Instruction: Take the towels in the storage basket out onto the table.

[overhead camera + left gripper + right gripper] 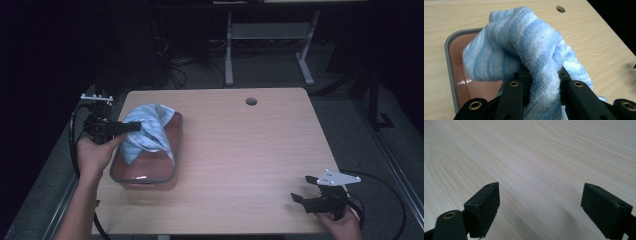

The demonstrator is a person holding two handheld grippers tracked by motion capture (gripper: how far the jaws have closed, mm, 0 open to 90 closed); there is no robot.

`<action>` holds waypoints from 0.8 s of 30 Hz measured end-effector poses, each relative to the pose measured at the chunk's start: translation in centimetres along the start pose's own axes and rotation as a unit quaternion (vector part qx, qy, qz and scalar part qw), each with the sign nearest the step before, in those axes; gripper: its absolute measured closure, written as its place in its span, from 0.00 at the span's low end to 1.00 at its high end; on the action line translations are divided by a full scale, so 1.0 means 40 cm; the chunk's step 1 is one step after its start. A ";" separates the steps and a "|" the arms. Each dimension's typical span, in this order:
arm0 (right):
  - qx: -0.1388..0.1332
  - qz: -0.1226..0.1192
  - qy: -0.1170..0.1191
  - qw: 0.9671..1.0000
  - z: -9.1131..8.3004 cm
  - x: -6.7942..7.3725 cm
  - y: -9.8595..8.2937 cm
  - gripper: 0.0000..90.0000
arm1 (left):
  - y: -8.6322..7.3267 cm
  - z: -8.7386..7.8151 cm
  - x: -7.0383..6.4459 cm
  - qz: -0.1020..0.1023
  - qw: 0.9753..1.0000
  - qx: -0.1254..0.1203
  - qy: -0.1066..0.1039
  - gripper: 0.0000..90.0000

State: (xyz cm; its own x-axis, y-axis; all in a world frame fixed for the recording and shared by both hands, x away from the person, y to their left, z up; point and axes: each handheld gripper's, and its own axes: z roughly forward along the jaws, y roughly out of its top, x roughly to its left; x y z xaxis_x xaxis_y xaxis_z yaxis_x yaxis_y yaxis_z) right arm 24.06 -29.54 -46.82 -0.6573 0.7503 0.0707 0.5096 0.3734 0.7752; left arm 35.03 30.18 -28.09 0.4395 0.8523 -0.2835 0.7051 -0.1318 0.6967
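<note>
A blue-and-white striped towel (147, 131) hangs bunched over a grey-rimmed tray with a reddish floor (150, 176) at the table's left. My left gripper (134, 127) is shut on the towel from the left side and holds it up above the tray. In the left gripper view the towel (529, 47) is pinched between the two black jaws, and the tray's rim (449, 60) lies below it. My right gripper (303, 189) rests at the table's near right corner, open, with bare wood between its jaws (540, 202).
The wooden table (250, 150) has a round cable hole (251, 101) near its far edge. Beyond it stand a white desk frame (270, 35) and cables on the dark floor.
</note>
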 end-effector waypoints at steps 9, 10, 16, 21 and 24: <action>-0.002 0.001 -0.001 1.000 -0.001 -0.003 -0.001 0.16 | 0.035 -0.020 -0.044 0.017 1.000 -0.013 -0.010 0.82; -0.002 0.001 -0.001 1.000 -0.001 -0.003 -0.001 0.16 | 0.039 -0.021 -0.049 0.022 1.000 -0.013 -0.011 0.82; -0.003 0.001 -0.001 1.000 -0.002 -0.003 -0.001 0.16 | 0.059 -0.014 -0.084 0.037 0.999 -0.014 -0.019 0.82; -0.003 -0.001 -0.001 1.000 -0.003 -0.005 -0.001 0.16 | 0.072 0.000 -0.111 0.046 0.998 -0.011 -0.030 0.82; -0.002 0.001 -0.001 1.000 -0.005 -0.003 -0.001 0.16 | 0.079 0.011 -0.128 0.053 0.998 -0.007 -0.034 0.82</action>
State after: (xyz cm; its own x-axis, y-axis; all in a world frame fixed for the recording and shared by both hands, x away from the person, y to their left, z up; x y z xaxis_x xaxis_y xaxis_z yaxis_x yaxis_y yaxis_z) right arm 24.03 -29.76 -46.74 -0.6553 0.7521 0.0701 0.5077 0.3698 0.7781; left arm 35.25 25.18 -24.74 0.5482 0.7974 -0.2521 0.6455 -0.2118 0.7338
